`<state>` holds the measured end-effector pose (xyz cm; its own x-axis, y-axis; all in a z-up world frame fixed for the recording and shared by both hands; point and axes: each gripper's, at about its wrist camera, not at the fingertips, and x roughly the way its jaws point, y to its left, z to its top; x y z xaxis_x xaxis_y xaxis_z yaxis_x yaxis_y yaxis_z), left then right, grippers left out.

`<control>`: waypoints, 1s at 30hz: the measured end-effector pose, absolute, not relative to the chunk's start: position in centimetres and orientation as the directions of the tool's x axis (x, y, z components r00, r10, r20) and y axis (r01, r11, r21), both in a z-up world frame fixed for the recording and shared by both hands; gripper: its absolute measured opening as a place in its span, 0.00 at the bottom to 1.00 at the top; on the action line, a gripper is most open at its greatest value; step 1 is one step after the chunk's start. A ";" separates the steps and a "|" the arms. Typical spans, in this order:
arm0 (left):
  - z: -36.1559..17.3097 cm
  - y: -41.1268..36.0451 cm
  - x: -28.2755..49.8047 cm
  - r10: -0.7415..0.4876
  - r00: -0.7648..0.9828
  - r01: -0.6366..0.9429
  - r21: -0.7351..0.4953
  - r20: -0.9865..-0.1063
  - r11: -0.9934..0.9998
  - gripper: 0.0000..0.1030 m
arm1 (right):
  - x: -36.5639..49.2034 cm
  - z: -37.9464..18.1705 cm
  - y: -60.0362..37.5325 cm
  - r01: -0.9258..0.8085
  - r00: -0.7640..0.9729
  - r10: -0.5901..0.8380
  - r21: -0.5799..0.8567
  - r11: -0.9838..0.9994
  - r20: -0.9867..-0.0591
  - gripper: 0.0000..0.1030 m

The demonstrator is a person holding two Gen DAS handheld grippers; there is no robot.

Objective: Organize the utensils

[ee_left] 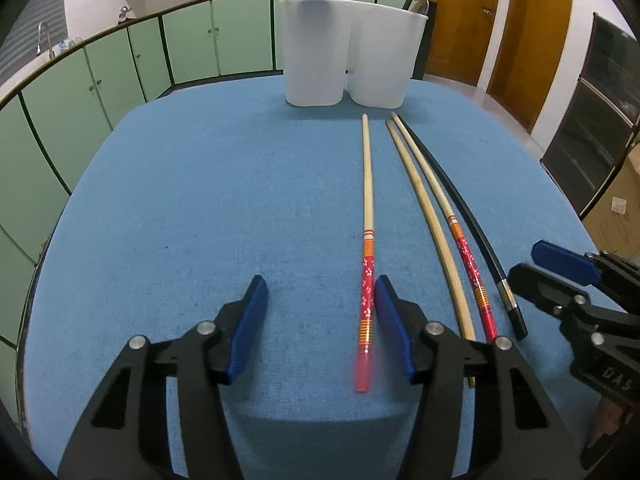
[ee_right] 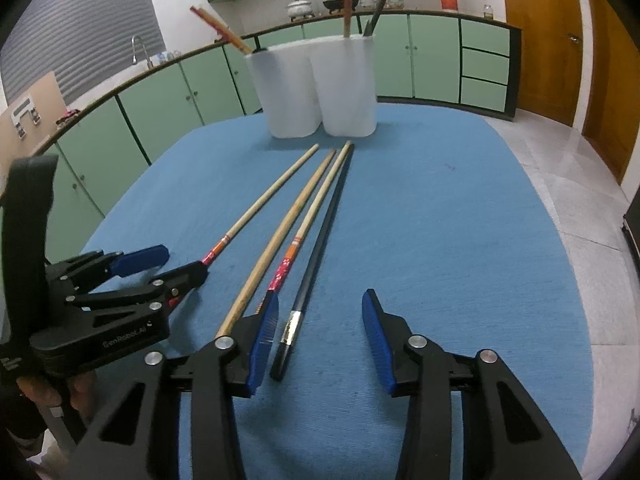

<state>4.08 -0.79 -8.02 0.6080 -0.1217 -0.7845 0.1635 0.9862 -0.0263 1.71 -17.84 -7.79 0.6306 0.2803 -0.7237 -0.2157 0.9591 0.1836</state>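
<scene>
Straddling a red-handled chopstick (ee_left: 366,264), left hand-held gripper (ee_left: 320,328) gapes; right hand-held gripper (ee_right: 320,332) gapes too.

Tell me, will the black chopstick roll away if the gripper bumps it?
Probably a little. The black chopstick looks thin, smooth and rounded, so a sideways nudge might roll it, though the blue cloth should slow it. It lies against a red-handled chopstick, which would likely block rolling that way. It looks stiff and light, so the open right gripper should lift it easily.

Four chopsticks (ee_left: 367,216) lie before the holder (ee_left: 348,52).
</scene>
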 end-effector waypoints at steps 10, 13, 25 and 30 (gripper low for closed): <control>-7.9 -0.7 3.8 -0.091 0.612 0.148 0.001 -0.786 0.989 0.36 | 2.3 -8.4 -16.8 -0.225 0.603 0.272 0.167 0.960 -0.750 0.27; -7.9 -1.1 3.8 -0.079 0.609 0.152 0.018 -0.789 0.988 0.31 | 2.5 -8.4 -16.5 -0.220 0.604 0.251 0.145 0.965 -0.756 0.22; -7.7 -0.6 2.3 -0.044 0.608 0.118 0.035 -0.793 0.992 0.05 | 1.8 -8.4 -18.7 -0.136 0.618 0.191 0.135 0.981 -0.762 0.07; -7.7 0.6 2.7 -0.021 0.612 0.068 0.027 -0.791 0.997 0.05 | 1.8 -8.5 -19.9 -0.070 0.632 0.158 0.147 0.987 -0.759 0.07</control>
<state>2.74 0.57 -7.68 0.6120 -0.0206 -0.7906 0.0685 0.9973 0.0270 1.82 -19.91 -8.49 0.6321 0.1580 -0.7586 -0.0703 0.9866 0.1469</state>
